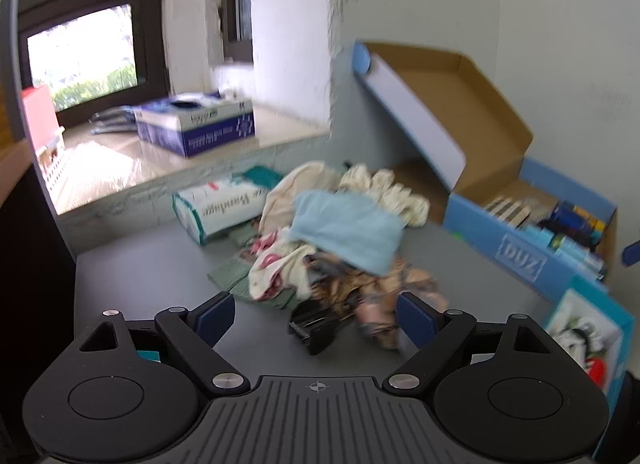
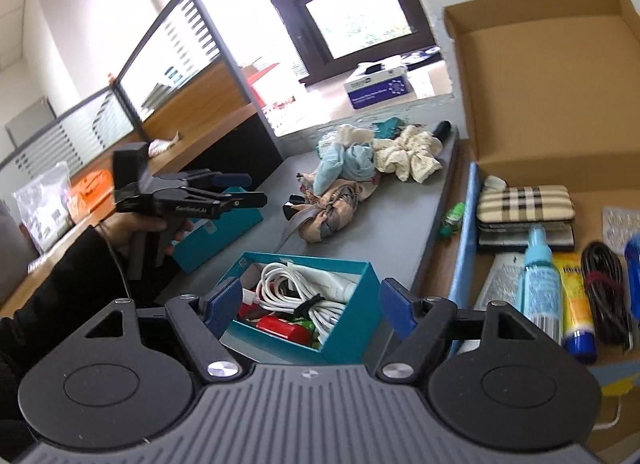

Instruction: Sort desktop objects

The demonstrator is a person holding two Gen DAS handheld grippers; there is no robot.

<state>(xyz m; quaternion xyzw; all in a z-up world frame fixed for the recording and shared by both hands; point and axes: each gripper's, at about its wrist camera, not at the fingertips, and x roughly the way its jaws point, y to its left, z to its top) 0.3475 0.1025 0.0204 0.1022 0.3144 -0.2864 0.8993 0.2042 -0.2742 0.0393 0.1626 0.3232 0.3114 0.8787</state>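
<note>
Left wrist view: left tool [image 1: 316, 318] jaws apart, empty; cloth pile [image 1: 340, 232] lies just beyond, centred. Right tool [image 2: 312, 302] apart, farther off.

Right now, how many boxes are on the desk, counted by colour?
Teal: 2, the open teal box with cables in it and a second teal box further left.
Blue: 1, the big blue cardboard box with its lid up.
White with green print: 1, the white box behind the cloth pile.
Total: 4
</note>
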